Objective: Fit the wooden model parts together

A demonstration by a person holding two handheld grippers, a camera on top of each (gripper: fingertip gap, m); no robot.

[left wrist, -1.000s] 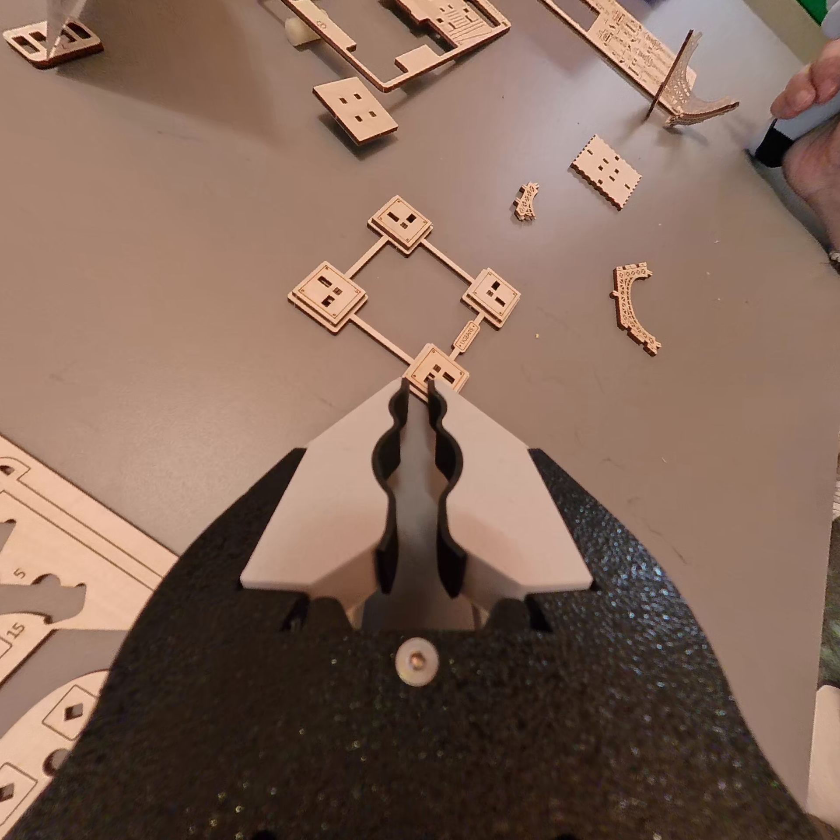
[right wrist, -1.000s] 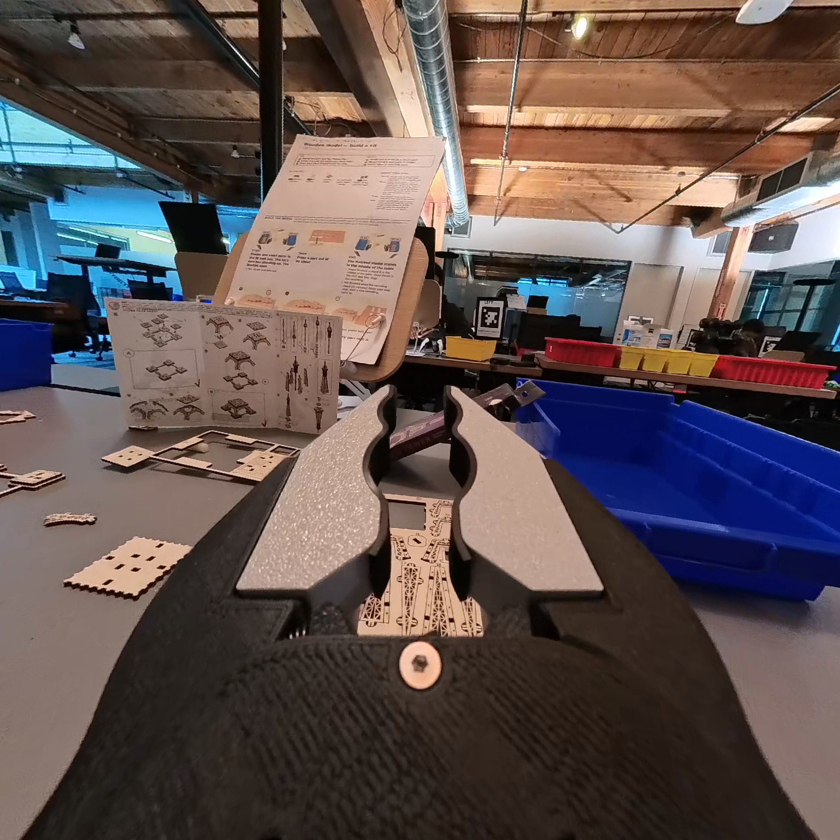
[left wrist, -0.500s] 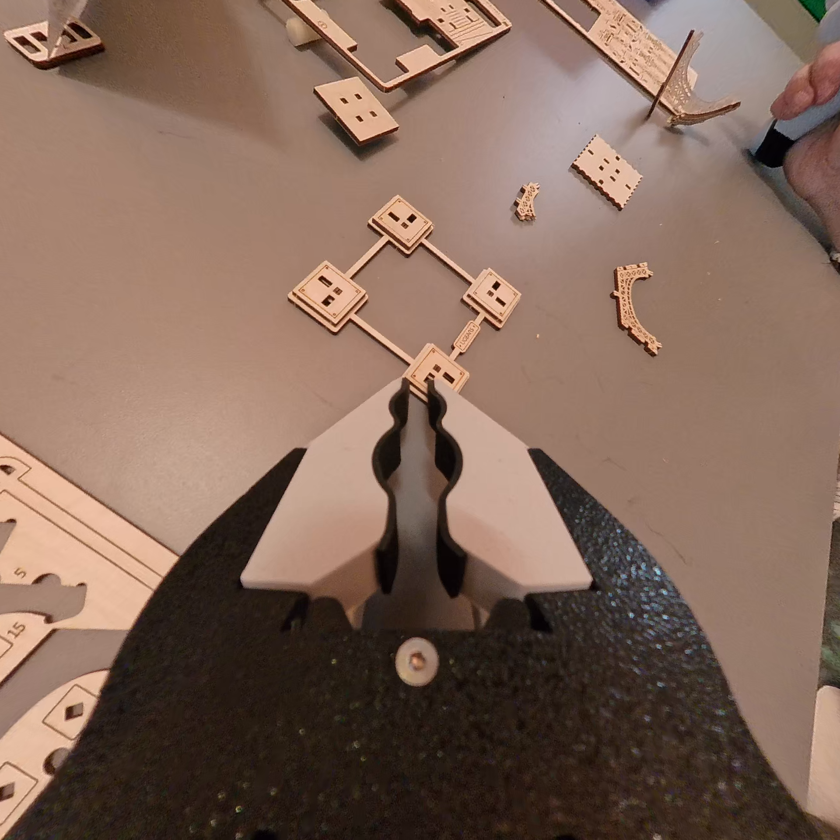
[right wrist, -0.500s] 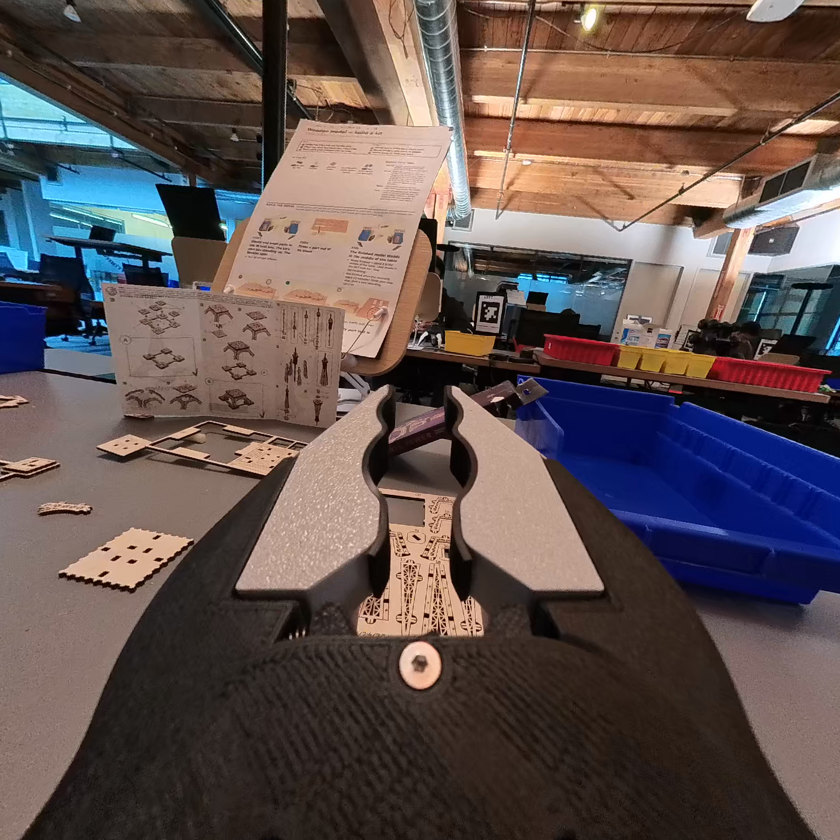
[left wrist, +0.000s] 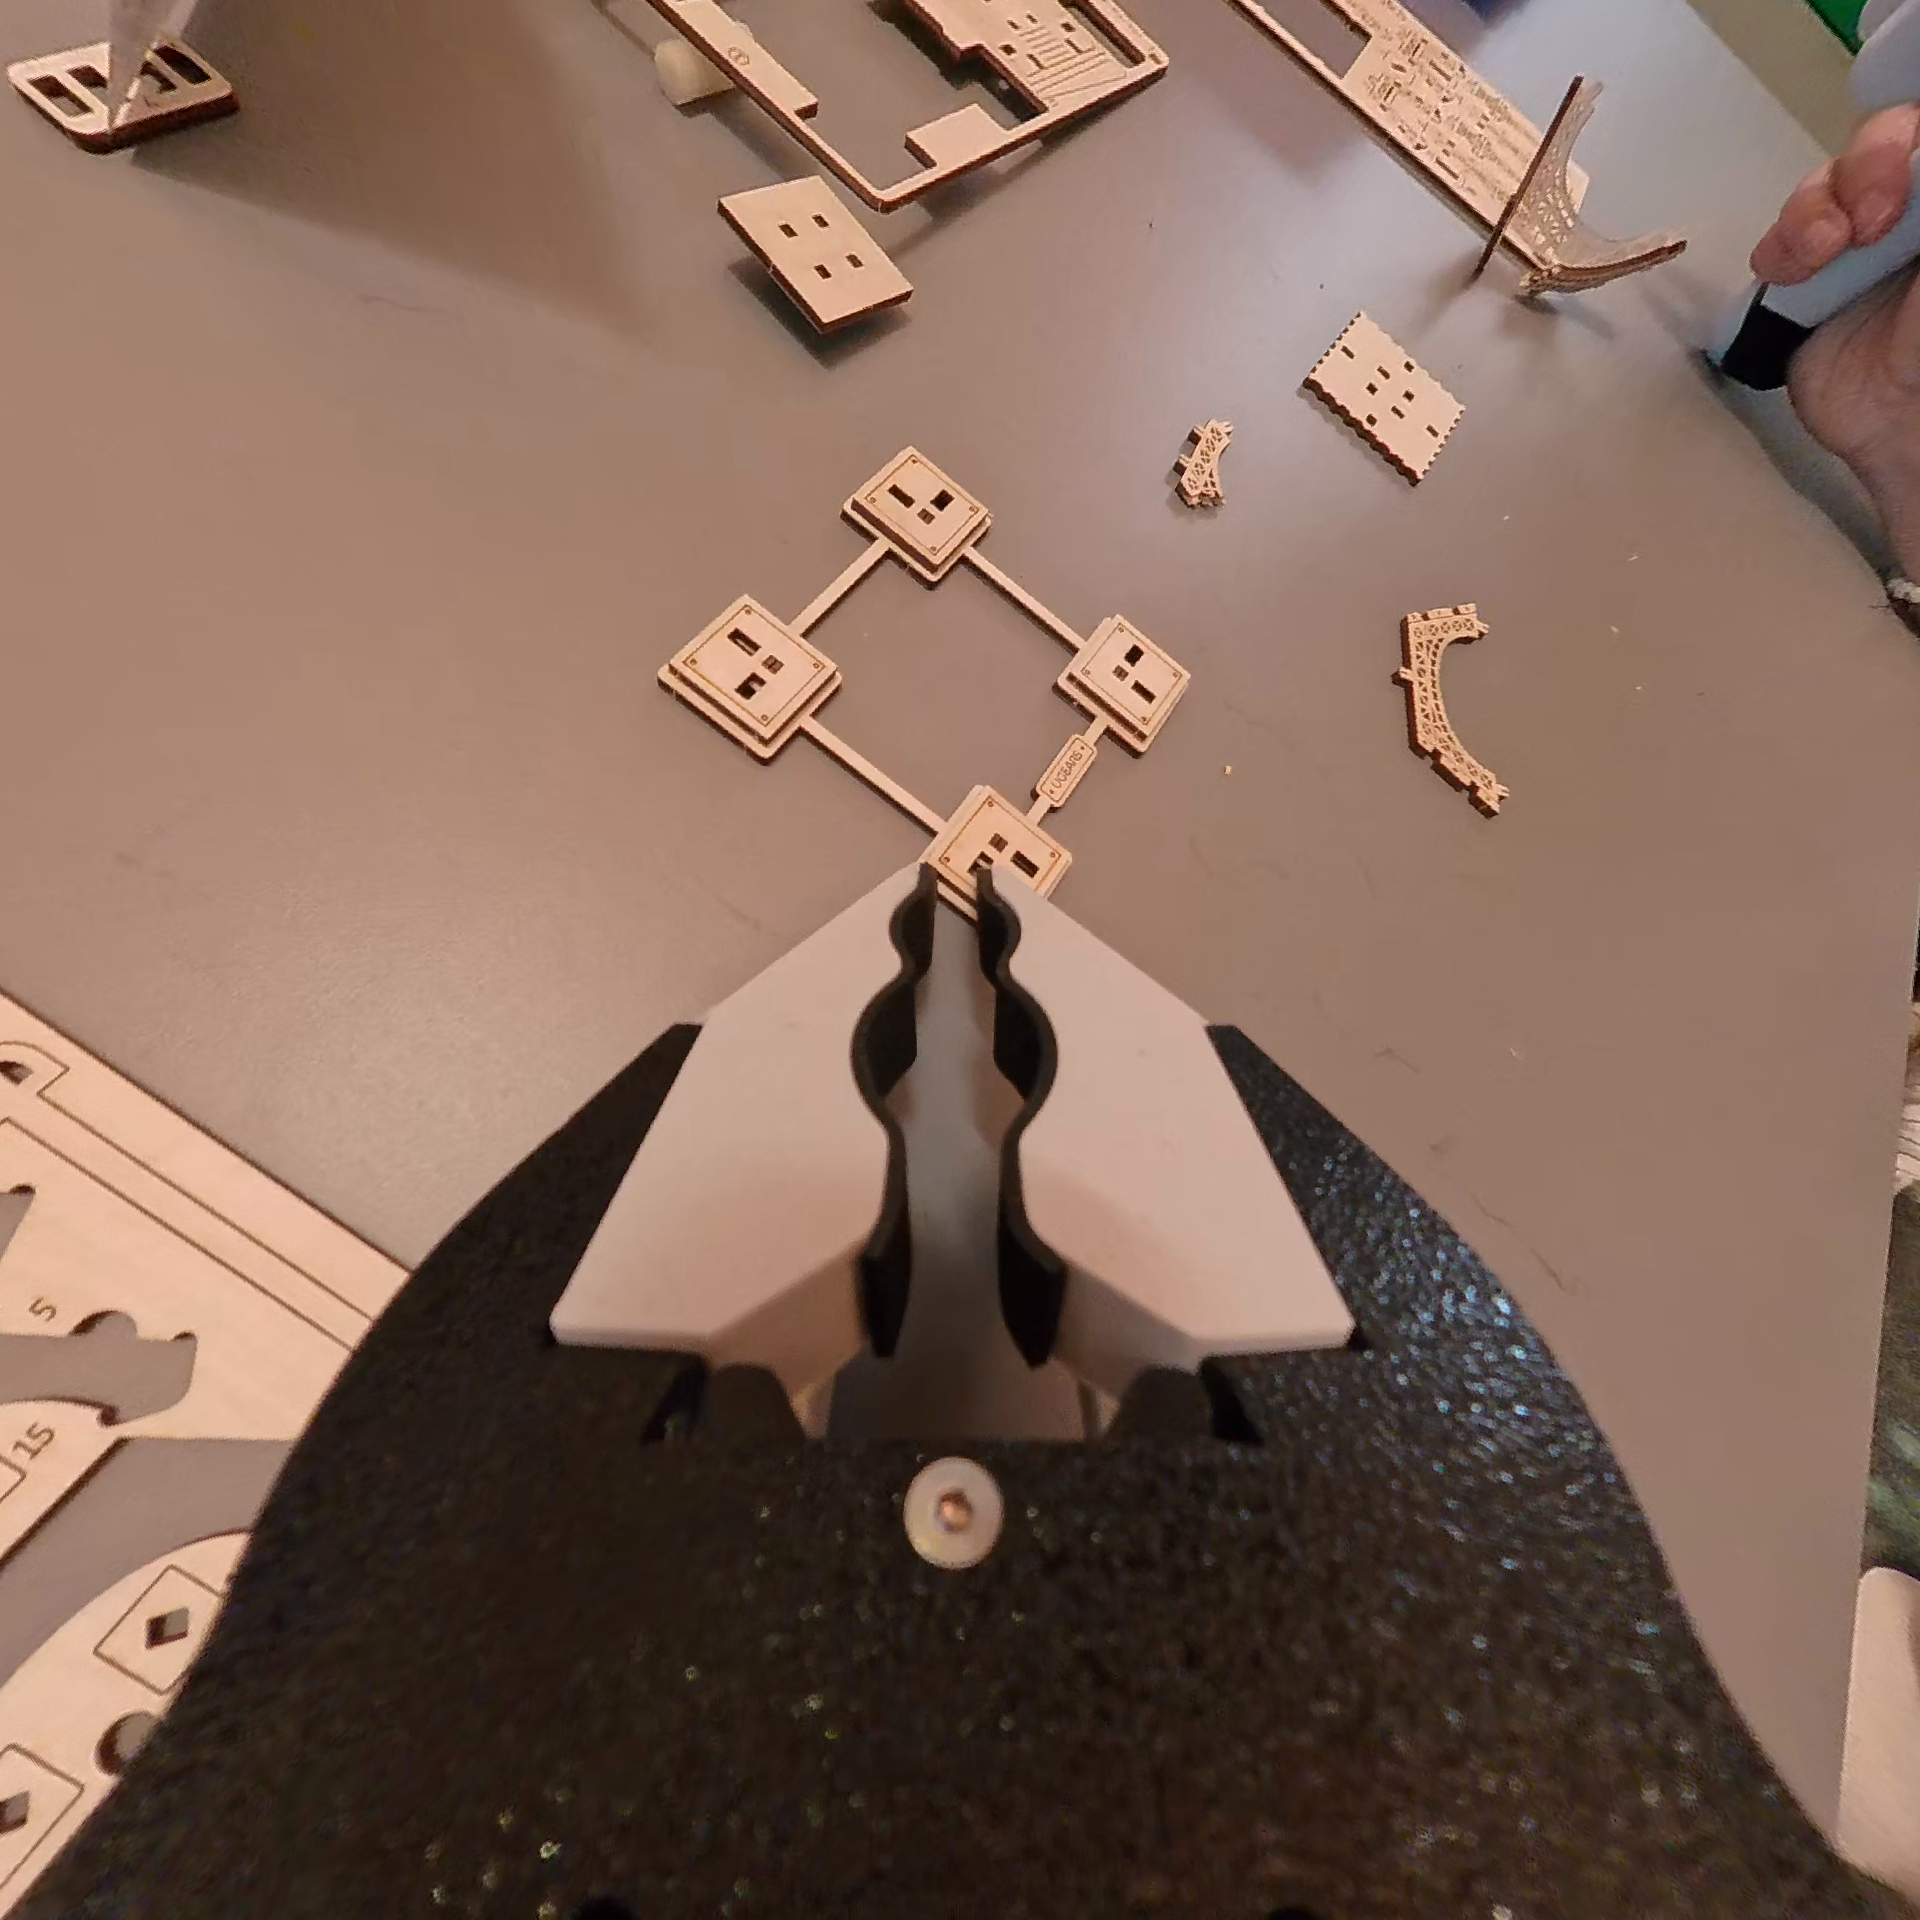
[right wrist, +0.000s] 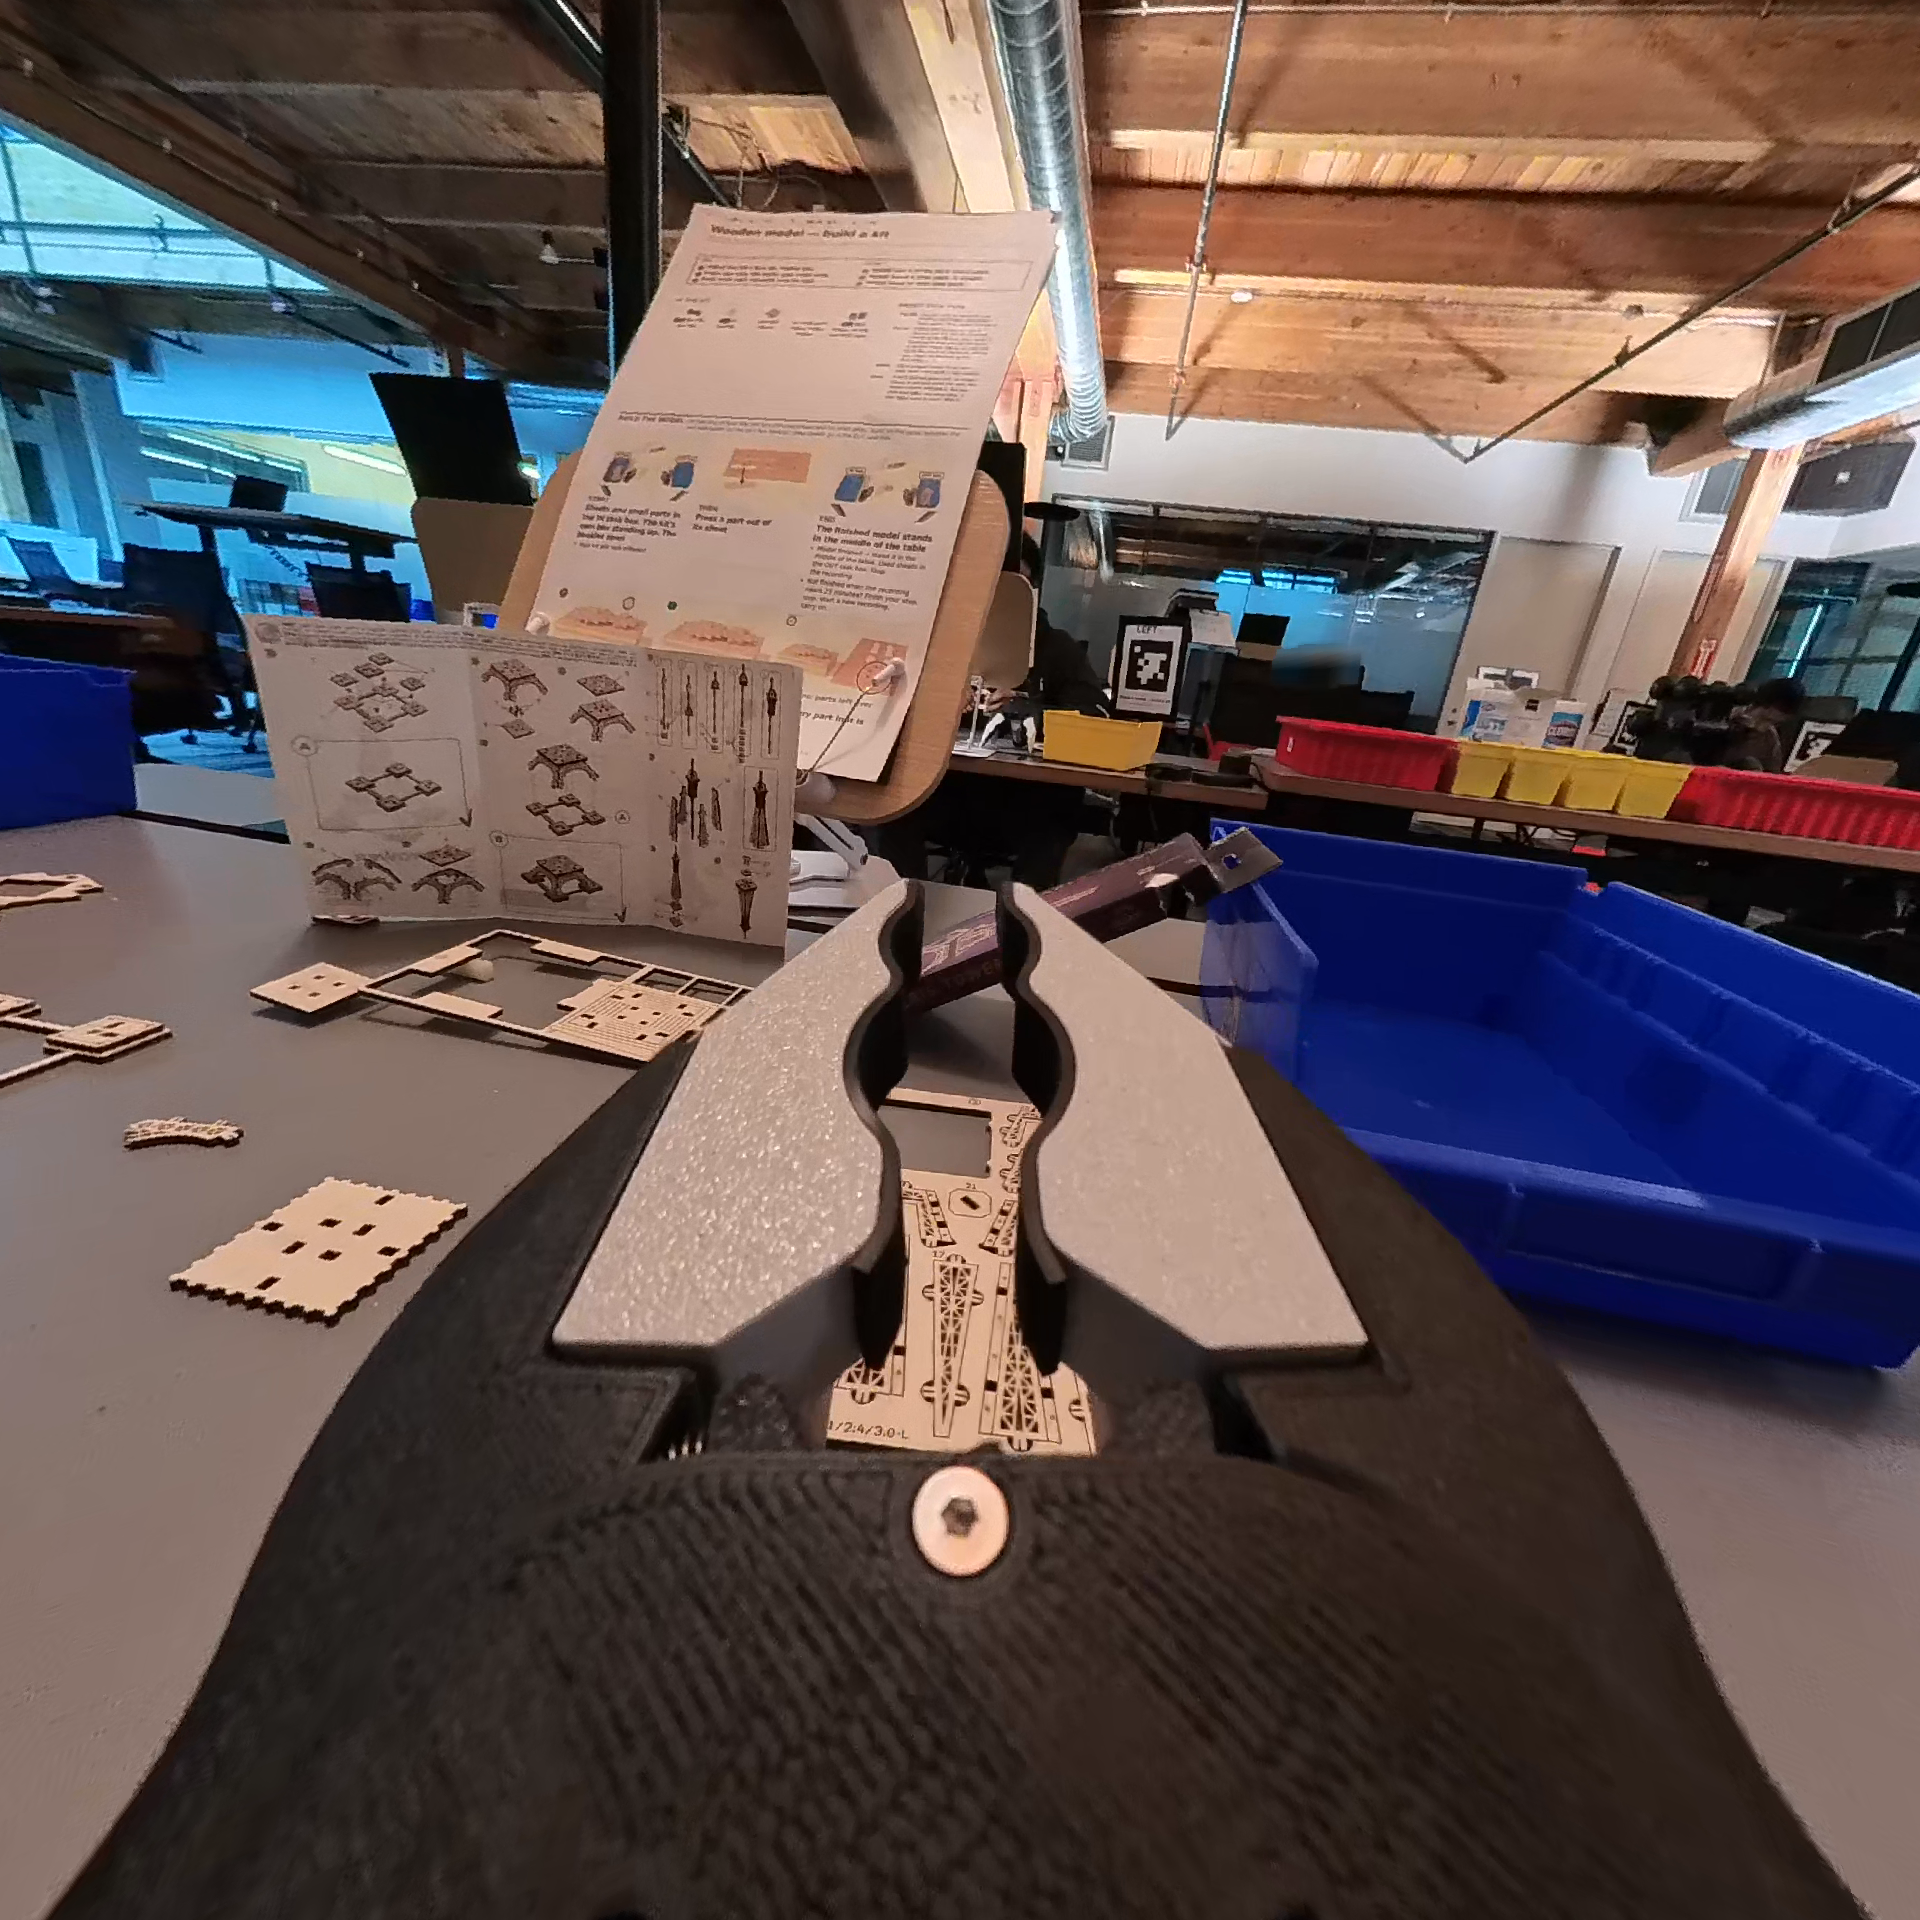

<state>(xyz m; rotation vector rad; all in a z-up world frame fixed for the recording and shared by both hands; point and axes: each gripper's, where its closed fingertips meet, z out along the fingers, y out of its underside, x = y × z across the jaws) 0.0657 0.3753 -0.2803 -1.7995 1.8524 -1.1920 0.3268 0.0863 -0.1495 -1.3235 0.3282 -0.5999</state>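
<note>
The wooden base frame [left wrist: 748, 675], four square pads joined by thin bars, lies flat on the grey table [left wrist: 312, 623]. My left gripper [left wrist: 951, 883] points down at its nearest pad [left wrist: 1003, 842]. The jaws stand nearly together and pinch that pad's near corner. My right gripper [right wrist: 958, 894] is open by a narrow gap and empty, hovering over a laser-cut sheet of tower parts [right wrist: 966, 1299]. A toothed plate [left wrist: 1382, 395] [right wrist: 317, 1247], a small arch [left wrist: 1205, 462] [right wrist: 182, 1130] and a larger arch [left wrist: 1444, 707] lie loose. A curved leg piece [left wrist: 1538, 156] stands upright by the sheet.
A blue bin [right wrist: 1558, 1195] stands right of the right gripper, with a purple box [right wrist: 1122, 894] leaning on it. A folded instruction leaflet [right wrist: 520, 779] stands at the back. A part-emptied sheet [left wrist: 935, 94] and a plain square plate [left wrist: 816, 255] lie beyond the frame. A hand [left wrist: 1860, 197] is at the right edge. The left gripper's tips are roughly 40 cm from the right gripper's.
The left gripper has stayed still on the frame's near pad. The right wrist view has tipped slightly downward, so the leaflet and sheets sit a little higher in the frame.
</note>
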